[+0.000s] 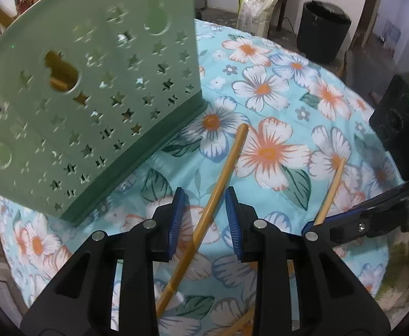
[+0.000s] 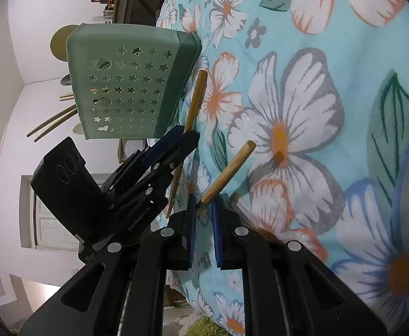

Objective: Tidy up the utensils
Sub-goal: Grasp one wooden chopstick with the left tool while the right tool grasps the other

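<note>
- Left wrist view: our left gripper straddles a chopstick on the tablecloth, pads not touching.
- Right gripper pinches another chopstick.
- Green holder already holds utensils; two remain.

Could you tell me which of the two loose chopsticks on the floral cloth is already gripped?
The shorter-looking chopstick, clamped in the right gripper. The other chopstick lies between the left gripper's pads, untouched.

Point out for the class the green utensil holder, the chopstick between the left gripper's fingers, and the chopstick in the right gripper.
Green utensil holder (image 1: 92,89): left wrist view, star-perforated wall.
Chopstick between left fingers (image 1: 204,215): left wrist view, mid-shaft.
Chopstick in right gripper (image 2: 228,172): right wrist view, mid-shaft.
</note>
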A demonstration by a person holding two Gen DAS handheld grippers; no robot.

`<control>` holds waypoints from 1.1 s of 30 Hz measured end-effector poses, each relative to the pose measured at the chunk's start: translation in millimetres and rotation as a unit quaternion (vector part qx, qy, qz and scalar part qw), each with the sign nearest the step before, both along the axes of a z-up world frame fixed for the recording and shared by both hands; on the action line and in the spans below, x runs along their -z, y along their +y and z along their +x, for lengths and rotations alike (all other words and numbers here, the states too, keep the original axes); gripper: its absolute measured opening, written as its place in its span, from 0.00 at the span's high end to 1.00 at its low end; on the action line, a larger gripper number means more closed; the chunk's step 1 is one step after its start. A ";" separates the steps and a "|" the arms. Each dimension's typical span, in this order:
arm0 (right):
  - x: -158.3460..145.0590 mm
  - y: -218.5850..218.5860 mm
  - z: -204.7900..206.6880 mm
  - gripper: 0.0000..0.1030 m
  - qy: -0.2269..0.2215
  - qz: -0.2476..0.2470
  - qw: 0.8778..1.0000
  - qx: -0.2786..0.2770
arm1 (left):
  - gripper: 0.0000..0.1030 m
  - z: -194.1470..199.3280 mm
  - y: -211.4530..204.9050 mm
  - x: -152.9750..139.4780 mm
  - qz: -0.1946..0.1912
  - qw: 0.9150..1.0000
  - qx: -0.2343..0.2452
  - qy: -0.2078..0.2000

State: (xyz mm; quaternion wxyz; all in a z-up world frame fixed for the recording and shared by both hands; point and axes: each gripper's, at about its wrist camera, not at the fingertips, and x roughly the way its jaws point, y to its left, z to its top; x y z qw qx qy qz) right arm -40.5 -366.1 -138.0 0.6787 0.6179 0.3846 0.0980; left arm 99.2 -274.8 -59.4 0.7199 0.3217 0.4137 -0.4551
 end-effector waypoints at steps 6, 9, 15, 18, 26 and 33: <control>-0.8 1.7 0.3 0.89 -0.002 -0.006 1.000 0.001 | 0.83 -9.4 -13.0 4.2 0.009 1.000 0.002 -0.020; -1.5 2.7 0.2 0.89 0.000 -0.007 1.000 0.001 | 0.86 -13.7 -17.0 5.0 0.010 1.000 0.001 -0.025; -2.3 3.7 0.8 0.89 0.006 -0.004 1.000 0.004 | 0.87 -15.2 -15.3 4.2 0.011 0.999 0.001 -0.030; -1.4 2.8 1.6 0.89 0.011 0.002 1.000 0.009 | 0.87 -18.1 -17.9 5.1 0.009 0.999 0.001 -0.031; 1.3 -6.3 1.0 0.89 0.026 0.019 0.999 0.030 | 0.88 -16.7 -12.9 2.2 0.004 1.000 -0.001 -0.027; 1.6 -15.4 2.1 0.88 0.039 0.011 0.998 0.054 | 0.90 -7.7 3.6 -0.6 -0.013 1.000 -0.015 -0.009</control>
